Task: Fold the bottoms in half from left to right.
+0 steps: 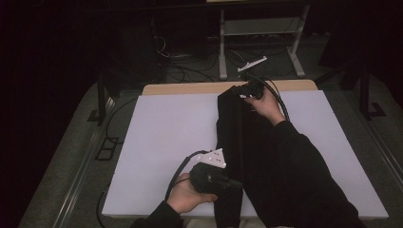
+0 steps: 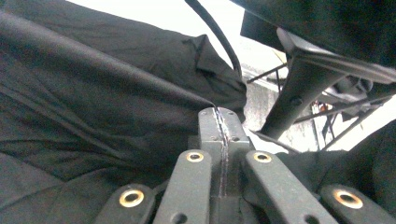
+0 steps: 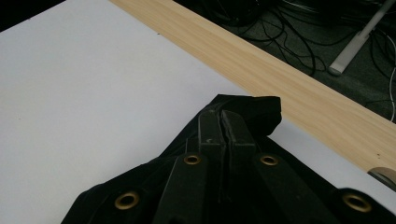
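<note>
A long black garment (image 1: 237, 137) lies folded down the middle of the white table top (image 1: 161, 133), from the far edge to the near one. My left gripper (image 1: 237, 184) is at the garment's near left edge, shut, and a taut fold of black cloth (image 2: 116, 93) runs into its closed tips (image 2: 219, 114). My right gripper (image 1: 247, 92) is at the far end, shut on the garment's corner (image 3: 264, 108), which sticks out just past its tips (image 3: 224, 115). A dark sleeve (image 1: 294, 166) covers the garment's right side.
A light wooden strip (image 3: 280, 79) borders the table's far edge. Beyond it on the floor are tangled cables (image 1: 190, 71), the legs of a white frame (image 1: 222, 52) and a white bar (image 1: 252, 63). White surface lies bare left of the garment.
</note>
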The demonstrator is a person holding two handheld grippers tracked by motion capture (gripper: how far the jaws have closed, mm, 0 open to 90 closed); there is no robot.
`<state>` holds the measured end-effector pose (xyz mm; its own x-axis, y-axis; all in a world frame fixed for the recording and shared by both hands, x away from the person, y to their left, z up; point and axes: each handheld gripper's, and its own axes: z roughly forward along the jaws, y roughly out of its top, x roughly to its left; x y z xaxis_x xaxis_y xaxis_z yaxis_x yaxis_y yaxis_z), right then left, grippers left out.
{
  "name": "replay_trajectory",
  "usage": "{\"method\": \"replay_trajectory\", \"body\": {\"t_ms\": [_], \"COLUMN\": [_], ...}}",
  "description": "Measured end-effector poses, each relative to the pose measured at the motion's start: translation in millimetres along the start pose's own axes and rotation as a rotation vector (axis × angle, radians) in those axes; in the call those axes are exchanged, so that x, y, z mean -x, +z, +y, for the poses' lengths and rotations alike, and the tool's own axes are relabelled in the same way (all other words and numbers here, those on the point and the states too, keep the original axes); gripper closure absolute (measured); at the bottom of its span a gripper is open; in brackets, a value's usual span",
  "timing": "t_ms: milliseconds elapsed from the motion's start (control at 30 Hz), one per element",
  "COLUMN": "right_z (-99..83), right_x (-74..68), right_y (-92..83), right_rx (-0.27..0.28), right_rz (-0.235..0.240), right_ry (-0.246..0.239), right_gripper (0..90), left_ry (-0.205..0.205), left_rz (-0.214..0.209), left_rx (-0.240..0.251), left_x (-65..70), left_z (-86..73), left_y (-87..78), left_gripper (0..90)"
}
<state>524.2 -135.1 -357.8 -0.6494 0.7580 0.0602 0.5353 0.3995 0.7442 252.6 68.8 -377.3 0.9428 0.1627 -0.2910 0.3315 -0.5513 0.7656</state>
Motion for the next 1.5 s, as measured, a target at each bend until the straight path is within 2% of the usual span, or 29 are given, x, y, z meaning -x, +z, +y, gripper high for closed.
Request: {"method": "replay_trajectory", "body": {"t_ms": [200,467,667,867,967,1067,1200,1400,1500], "right_z": [-5.3,-14.8,-26.6,-33.5,-37.2,-41.5,-45.9,-53.1,-58.1], "right_x": [16.6,42.8,59.1,66.3,66.2,67.4,71.6,79.2,84.1], "right_y": [-6.1,-22.1,-26.0,-28.9,-29.8,-30.0,-26.6,-19.5,-14.3], "right_rx": [-0.017,-0.009,-0.032,-0.038,-0.041,-0.036,-0.041,-0.040,-0.048], "right_rz": [-0.001,-0.015,-0.022,-0.052,-0.070,-0.078,-0.079,-0.068,-0.068], "right_ry": [-0.016,-0.021,-0.022,-0.046,-0.102,-0.115,-0.095,-0.066,-0.064], "right_gripper": [86.3,86.3,86.2,86.2,86.2,86.2,86.1,86.1,86.1], "left_ry": [-0.017,-0.048,-0.063,-0.077,-0.104,-0.121,-0.134,-0.194,-0.209], "left_rz": [-0.009,-0.019,-0.011,0.004,0.008,0.009,0.006,-0.016,-0.020], "left_rx": [0.007,0.057,0.041,0.031,0.016,0.018,0.017,0.017,0.023], "left_x": [4.0,5.6,6.9,10.5,10.9,11.3,11.8,5.9,3.1], "left_z": [13.3,26.8,41.0,48.6,48.8,51.2,55.0,60.1,63.1], "left_y": [18.0,46.4,71.9,92.1,102.9,109.9,123.7,147.3,156.6], "left_gripper": [88.9,88.8,88.8,88.9,88.9,88.9,88.9,88.9,88.9]}}
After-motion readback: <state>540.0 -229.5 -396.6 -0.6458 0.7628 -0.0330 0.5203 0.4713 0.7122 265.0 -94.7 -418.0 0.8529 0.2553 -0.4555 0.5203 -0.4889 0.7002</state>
